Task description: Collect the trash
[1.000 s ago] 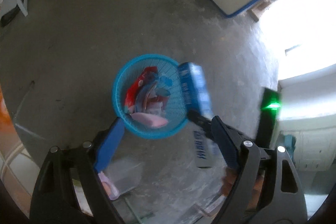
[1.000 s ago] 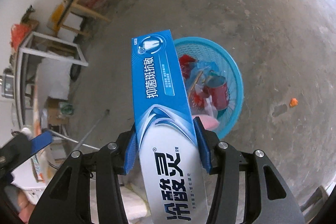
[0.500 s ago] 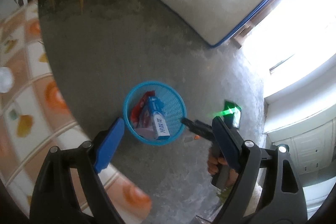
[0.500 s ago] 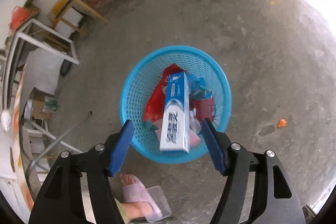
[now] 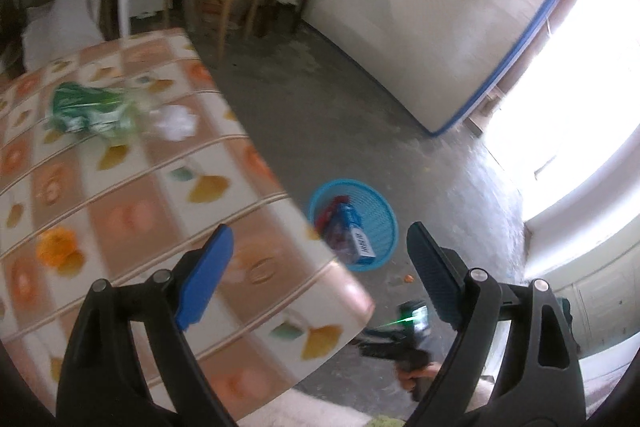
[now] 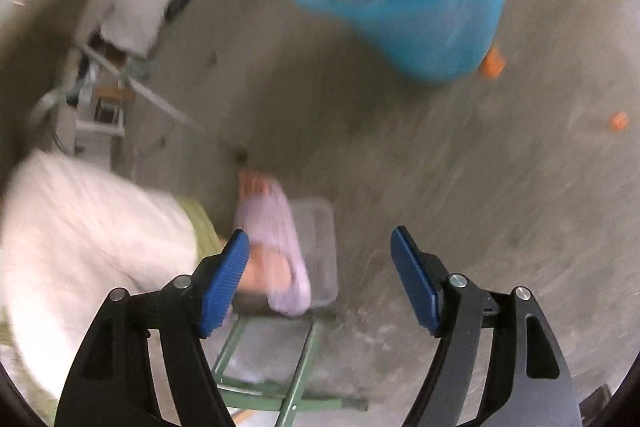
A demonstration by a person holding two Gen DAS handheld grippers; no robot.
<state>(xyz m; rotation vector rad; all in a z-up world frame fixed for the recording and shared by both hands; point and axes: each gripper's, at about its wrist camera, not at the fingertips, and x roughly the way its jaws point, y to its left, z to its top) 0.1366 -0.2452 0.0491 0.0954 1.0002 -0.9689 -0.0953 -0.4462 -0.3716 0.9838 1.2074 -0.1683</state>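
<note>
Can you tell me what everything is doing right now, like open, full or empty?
Left gripper: open, empty.
Right gripper: open, empty, jaws just widened.
Basket: upright on the floor, holds trash.
Toothpaste box: in the basket.
Green wrapper: lying on the table.
White tissue: crumpled, beside the wrapper.

Toothpaste box [image 5: 357,242] now lies in blue basket [image 5: 378,197], no longer clamped in right gripper [image 6: 320,277], whose jaws have just been opening, nothing btwn them. Left gripper [image 5: 320,269] has swung over the table [image 5: 120,187]; basket now at 1 o'clock.
</note>
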